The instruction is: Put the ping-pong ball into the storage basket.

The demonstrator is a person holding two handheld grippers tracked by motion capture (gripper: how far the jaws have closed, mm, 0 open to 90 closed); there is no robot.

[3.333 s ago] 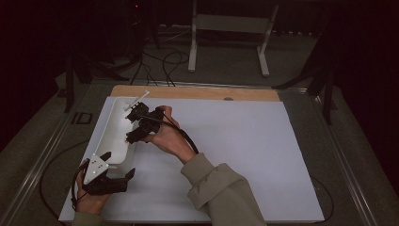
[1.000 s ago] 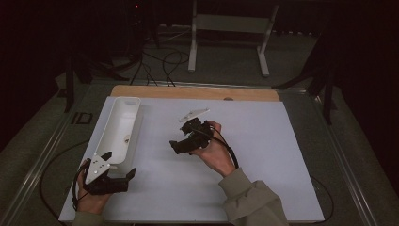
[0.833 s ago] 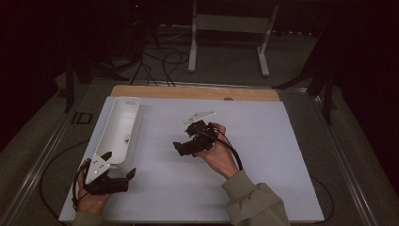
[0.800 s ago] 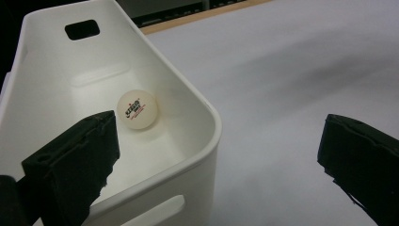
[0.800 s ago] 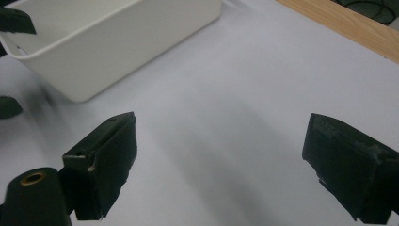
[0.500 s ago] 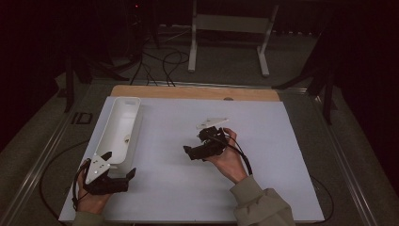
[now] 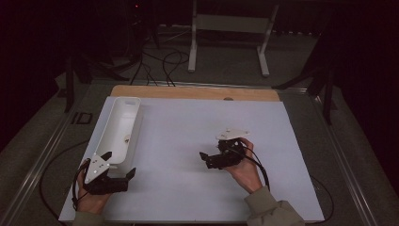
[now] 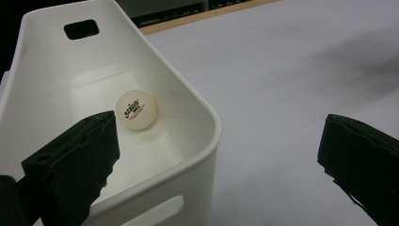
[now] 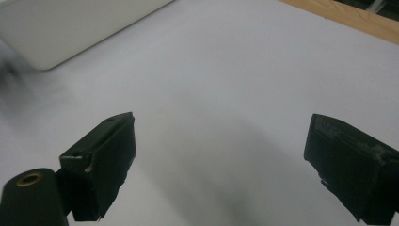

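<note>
My left gripper (image 7: 117, 165) sits at the near end of the long white plastic bin (image 7: 109, 141), its jaws spread wide apart with one reaching just inside the bin's rounded end wall and the other outside it over the white table cover (image 7: 188, 127); I judge I hold it there to steady the bin, though the jaws are not pressing on the wall. My right gripper (image 7: 203, 157) hangs low over the bare middle of the cover, well apart from the bin, its jaws also wide apart with nothing between them, which fits a hand that has nothing left to carry. The small white table-tennis ball (image 8: 135, 109) lies on the bin's floor toward the near end, close to one side wall. It is round, matte and cream-white, with a small printed logo in dark and red lettering facing up toward my left camera. The bin has smooth glossy walls and a slot handle (image 8: 81, 29) cut in its far end.
</note>
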